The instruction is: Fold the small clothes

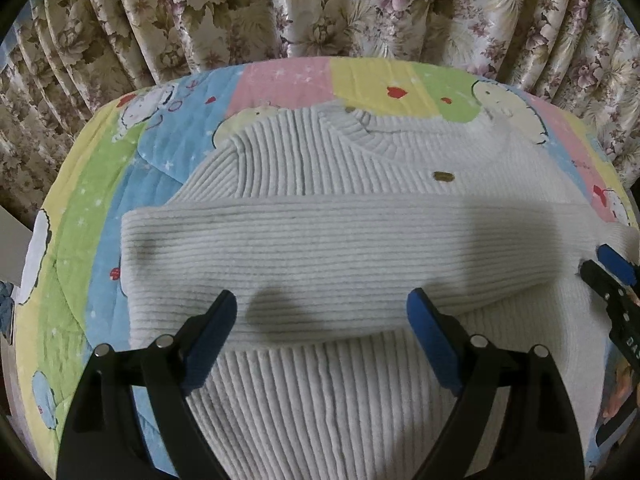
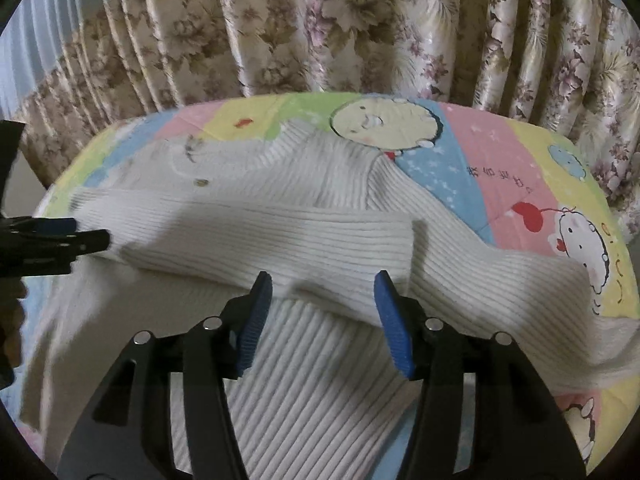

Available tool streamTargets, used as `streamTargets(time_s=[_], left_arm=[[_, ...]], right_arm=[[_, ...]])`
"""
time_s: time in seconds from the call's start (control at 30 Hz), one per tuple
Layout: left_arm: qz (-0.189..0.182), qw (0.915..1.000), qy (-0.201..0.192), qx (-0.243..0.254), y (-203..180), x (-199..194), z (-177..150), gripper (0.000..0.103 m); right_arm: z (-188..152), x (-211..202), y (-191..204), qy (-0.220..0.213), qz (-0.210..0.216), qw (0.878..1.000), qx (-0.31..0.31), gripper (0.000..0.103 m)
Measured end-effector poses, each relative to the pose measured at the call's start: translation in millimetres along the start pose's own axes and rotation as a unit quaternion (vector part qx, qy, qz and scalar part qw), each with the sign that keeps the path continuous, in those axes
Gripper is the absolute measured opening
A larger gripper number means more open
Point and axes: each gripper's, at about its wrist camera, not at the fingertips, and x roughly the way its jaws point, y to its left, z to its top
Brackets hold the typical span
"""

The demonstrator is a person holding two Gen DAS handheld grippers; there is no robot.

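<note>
A white ribbed knit cardigan (image 1: 320, 392) with brown buttons (image 1: 443, 176) lies flat on a quilt. One sleeve (image 1: 320, 252) is folded sideways across its chest. My left gripper (image 1: 324, 314) hovers open over the sleeve's near edge, nothing between its blue pads. My right gripper (image 2: 324, 306) is also open, just above the folded sleeve (image 2: 280, 248) and the body (image 2: 312, 380). In the right wrist view a second sleeve (image 2: 520, 292) trails off to the right. Each gripper shows at the edge of the other's view: the right gripper (image 1: 608, 266), the left gripper (image 2: 86, 234).
The colourful cartoon quilt (image 1: 100, 208) covers the whole work surface and curves away at the edges. Flowered curtains (image 1: 320, 8) hang close behind its far edge. Bare quilt (image 2: 500, 168) lies to the right of the cardigan.
</note>
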Motion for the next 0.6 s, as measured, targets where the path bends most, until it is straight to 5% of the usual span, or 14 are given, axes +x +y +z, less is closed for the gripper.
streamTargets(time_s=[0.07,0.13,0.2,0.43,0.6], left_arm=[[0.000,1.0000,-0.003,0.000,-2,-6,2,0.088],[-0.008,0.9999,-0.007,-0.006,-6,-15,4,0.092],[-0.023,0.9995,-0.011,-0.016,-10,-25,5,0.100],[-0.068,0.9973,-0.029,-0.003,-52,-49,9,0.100],[-0.060,0.9969,-0.032,0.039,-90,-52,8,0.100]], right_arm=[[0,-12,0,-0.015,0.005,1.000,0.004,0.087],[0,-29,-1,-0.032,0.006,0.999,0.007,0.099],[1,-43,-4,-0.044,0.007,0.999,0.014,0.100],[-9,-66,-50,-0.023,-0.019,0.995,0.091,0.100],[-25,-93,-108,-0.050,-0.124,0.982,0.135,0.100]])
